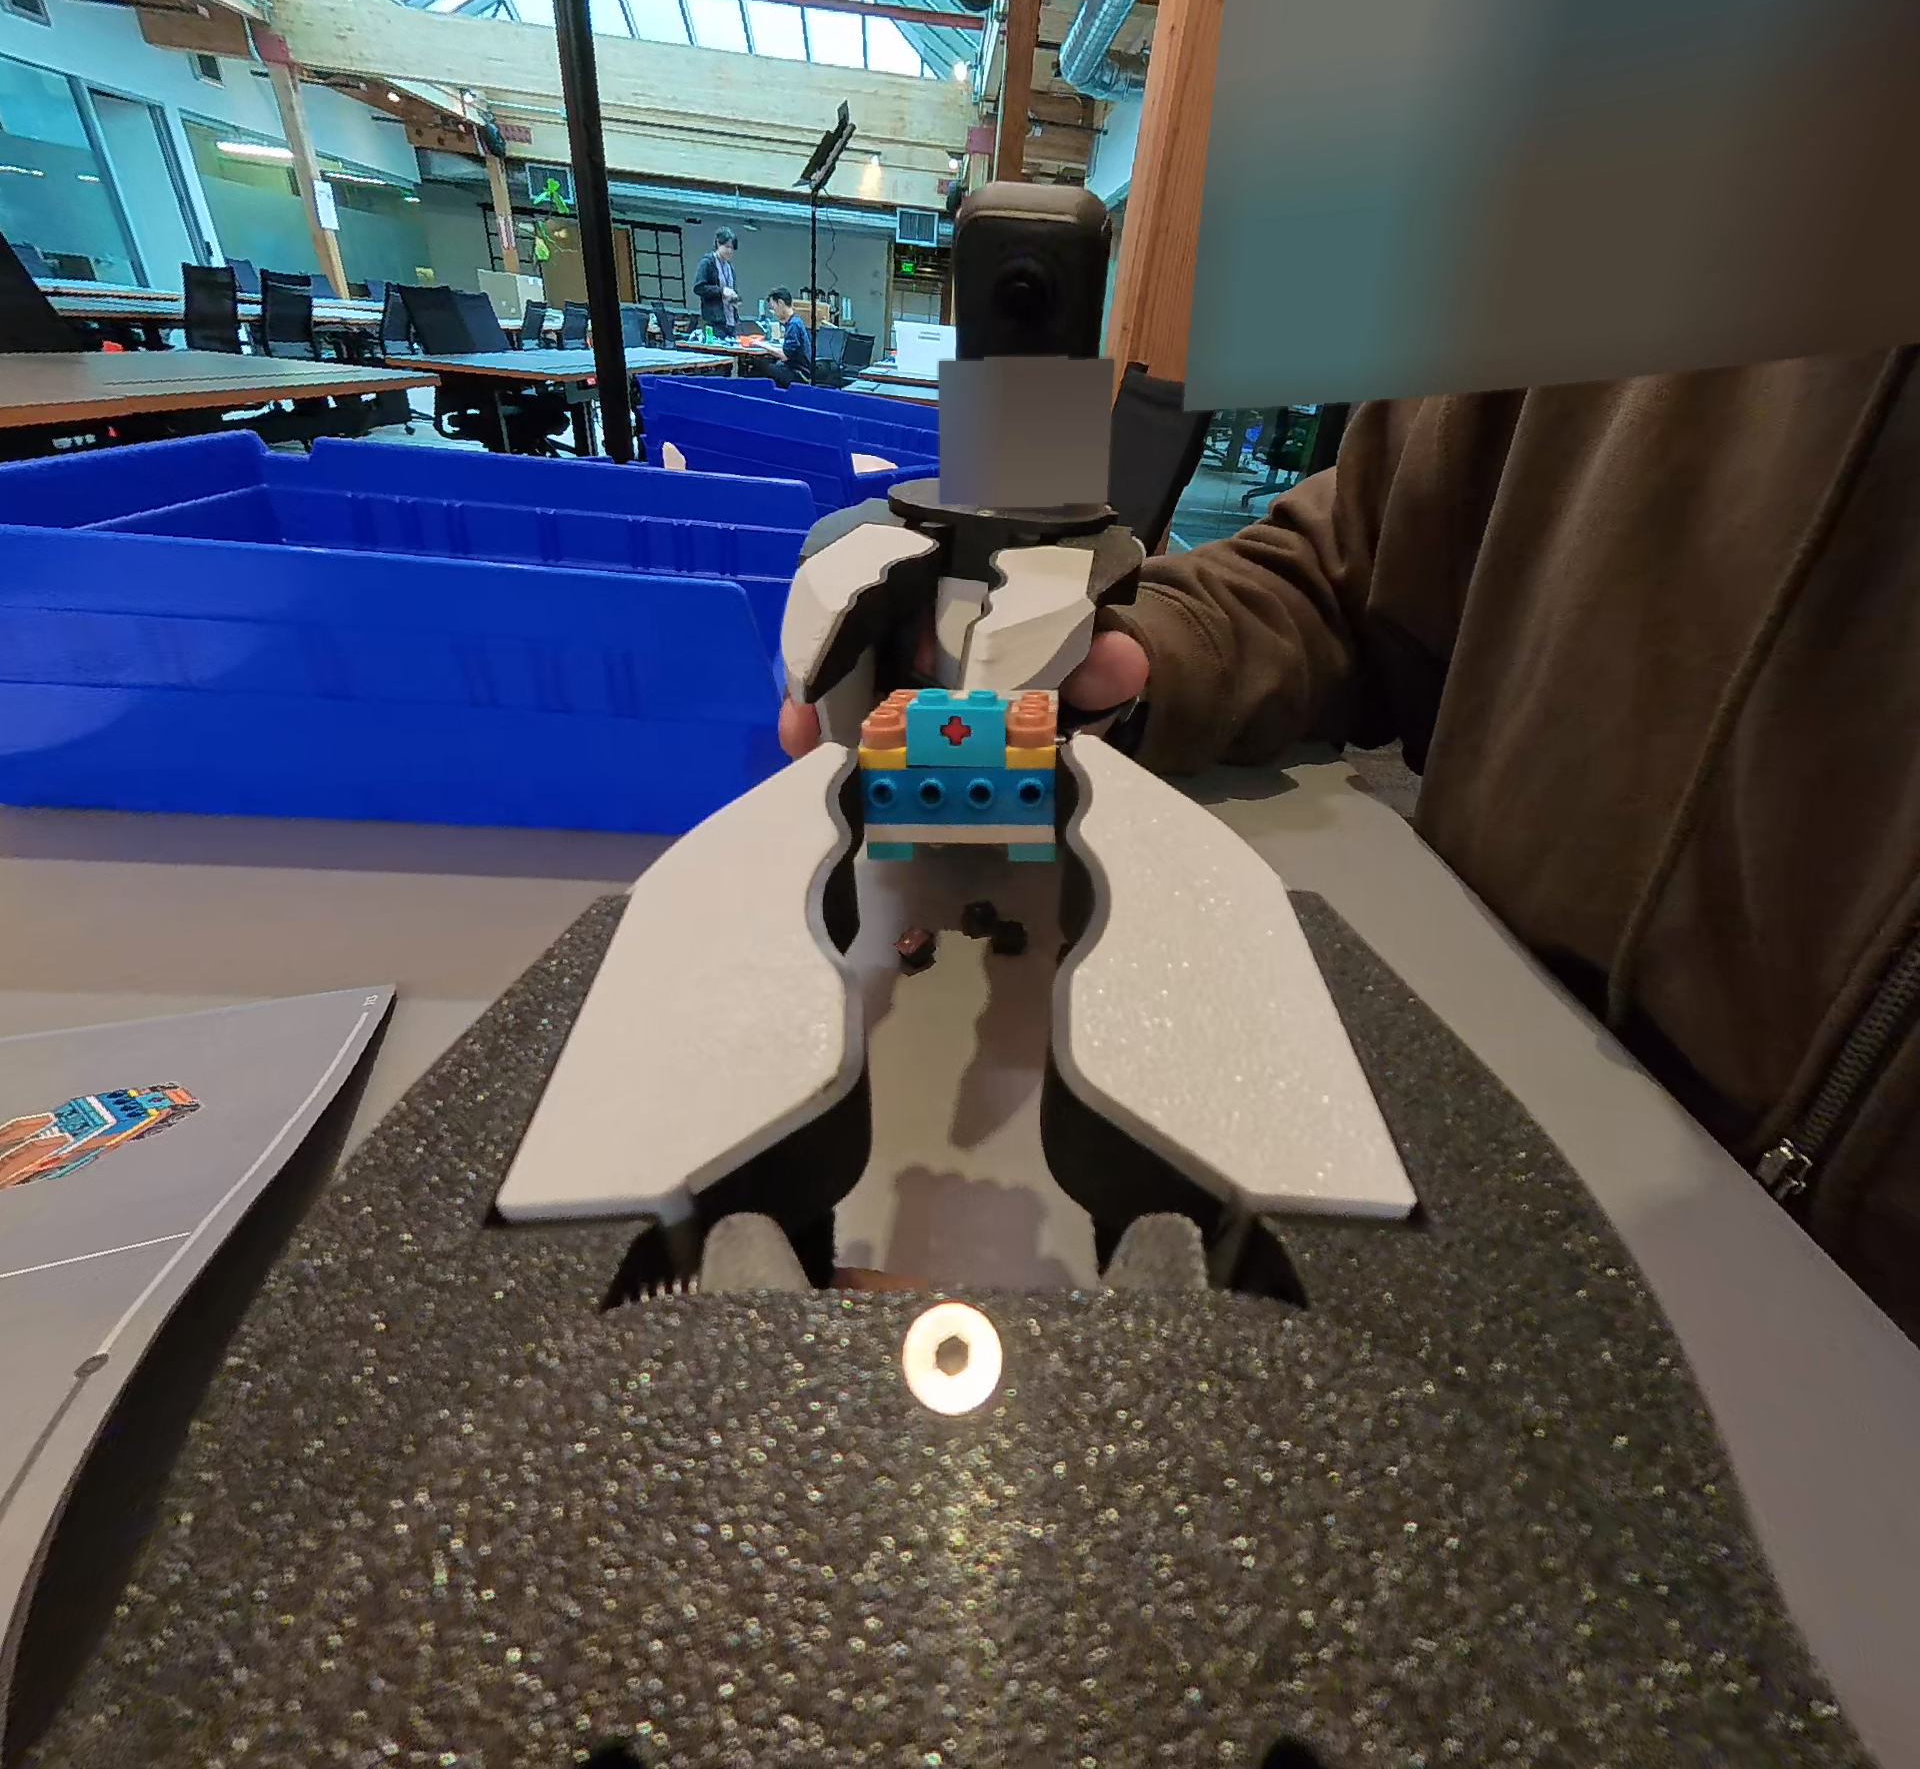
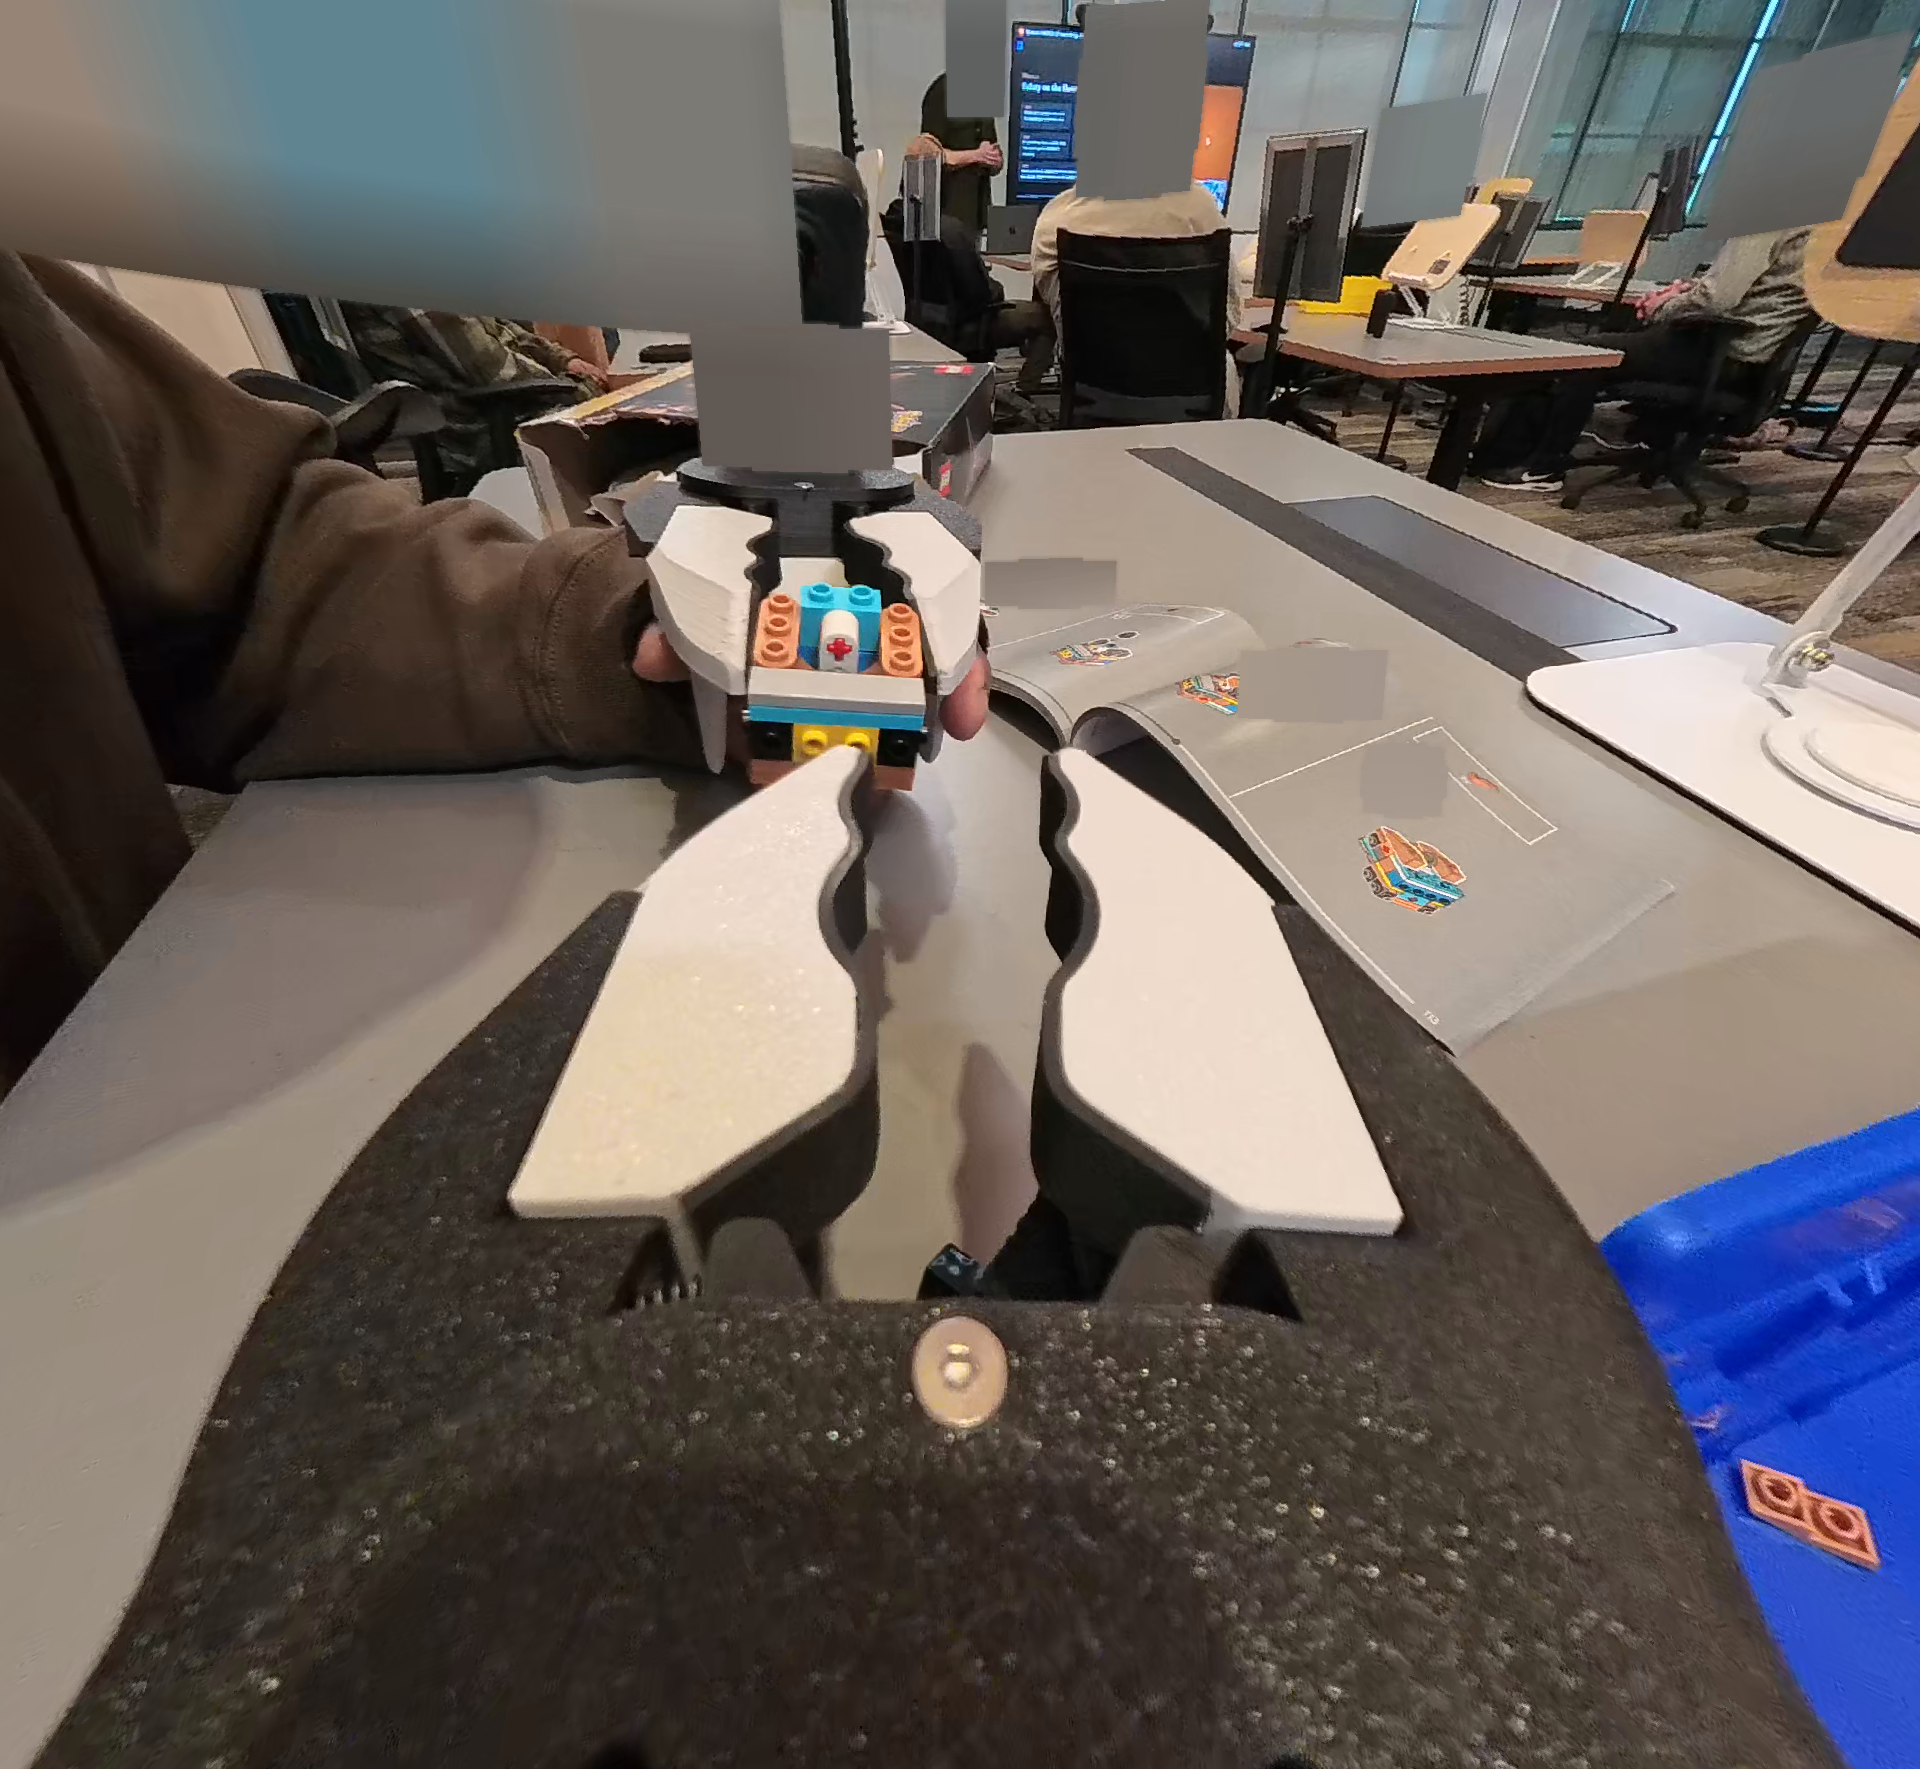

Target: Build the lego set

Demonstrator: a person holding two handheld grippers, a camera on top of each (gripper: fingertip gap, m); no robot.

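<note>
Black speckled body of your right tool (image 2: 951, 763) fills lower frame; its white fingers spread apart, empty. Small multicoloured brick assembly (image 2: 836, 680) sits up-left of centre, clamped crosswise in left tool (image 1: 956, 784). Left fingertip (image 2: 831, 769) of right tool touches assembly's yellow underside; shift left to centre.

A small lego build (image 1: 958, 774) is held above the grey table, clamped between two white gripper fingers. It stacks a teal base, white plate, blue layer with round holes, yellow plate, orange studded bricks, and a teal brick with a red cross.
</note>
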